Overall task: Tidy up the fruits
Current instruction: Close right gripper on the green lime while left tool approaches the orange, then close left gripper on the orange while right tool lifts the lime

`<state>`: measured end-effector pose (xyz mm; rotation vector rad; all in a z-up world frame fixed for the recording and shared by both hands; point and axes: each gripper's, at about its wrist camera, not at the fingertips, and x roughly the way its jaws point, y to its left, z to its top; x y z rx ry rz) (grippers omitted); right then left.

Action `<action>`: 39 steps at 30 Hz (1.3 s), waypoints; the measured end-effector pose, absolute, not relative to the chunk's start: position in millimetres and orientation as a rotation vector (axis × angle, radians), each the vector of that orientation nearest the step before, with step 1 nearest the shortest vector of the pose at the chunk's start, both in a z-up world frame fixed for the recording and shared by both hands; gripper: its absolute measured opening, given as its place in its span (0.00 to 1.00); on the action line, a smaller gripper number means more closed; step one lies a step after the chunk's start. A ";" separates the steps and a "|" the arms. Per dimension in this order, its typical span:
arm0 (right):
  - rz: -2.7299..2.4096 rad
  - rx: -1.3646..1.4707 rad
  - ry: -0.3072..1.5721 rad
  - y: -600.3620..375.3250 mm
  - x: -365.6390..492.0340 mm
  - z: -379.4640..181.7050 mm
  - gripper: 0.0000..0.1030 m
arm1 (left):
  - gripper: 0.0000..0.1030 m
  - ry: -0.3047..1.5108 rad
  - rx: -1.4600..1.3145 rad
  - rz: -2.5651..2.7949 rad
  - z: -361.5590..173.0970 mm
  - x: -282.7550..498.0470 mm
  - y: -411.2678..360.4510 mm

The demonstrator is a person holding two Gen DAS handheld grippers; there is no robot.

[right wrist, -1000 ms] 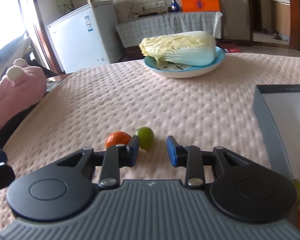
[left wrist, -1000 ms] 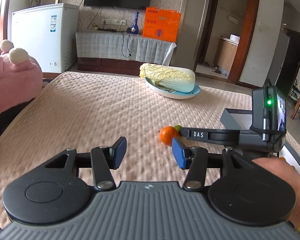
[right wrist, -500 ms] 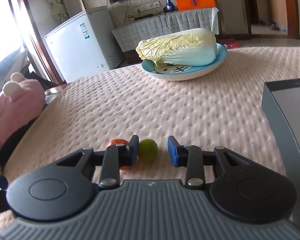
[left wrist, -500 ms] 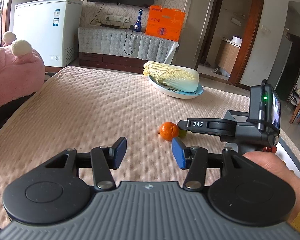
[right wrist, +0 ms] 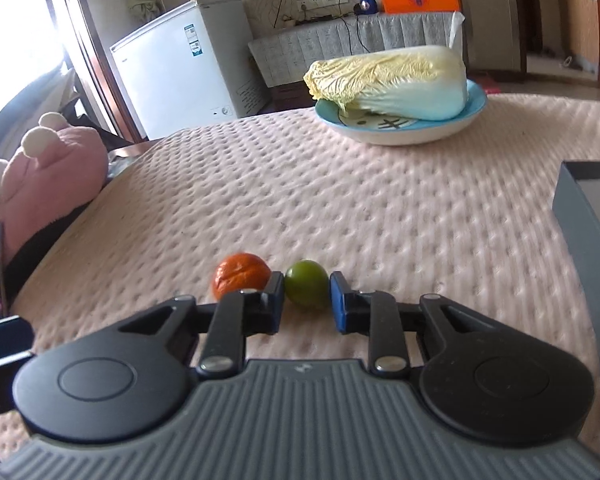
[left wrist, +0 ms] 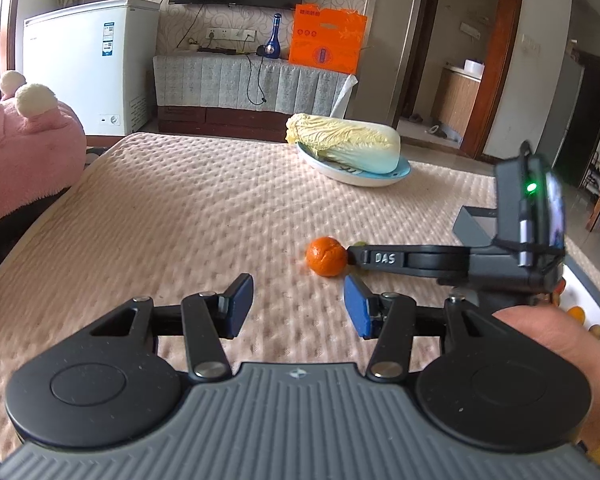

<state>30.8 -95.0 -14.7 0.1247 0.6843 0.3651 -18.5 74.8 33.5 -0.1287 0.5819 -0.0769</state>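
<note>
Right gripper low over the pink cloth, jaws closing around the lime; left pad looks touching it, right pad a hair off. Orange just left of lime, beside the left finger. Left gripper part open, holding nothing, pointing toward the orange. Box at right, plate with cabbage far back.

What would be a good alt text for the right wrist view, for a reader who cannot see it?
The right tongs are closing around a small green fruit on a pink textured table cover, with an orange fruit just left of them. Farther back, a napa cabbage lies on a blue plate.
</note>
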 end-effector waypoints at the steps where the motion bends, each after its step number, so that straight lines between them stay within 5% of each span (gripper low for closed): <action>1: 0.366 0.124 0.679 -95.9 29.5 -12.4 0.27 | 0.55 0.584 -0.124 -0.075 32.0 -16.1 74.2; 30: 0.423 0.072 0.609 -149.3 -35.4 40.8 0.27 | 0.54 0.641 -0.045 -0.063 -24.7 91.5 6.7; 39: 0.407 0.076 0.608 -162.3 -39.7 40.7 0.27 | 0.43 0.645 -0.049 -0.031 -28.7 95.5 9.1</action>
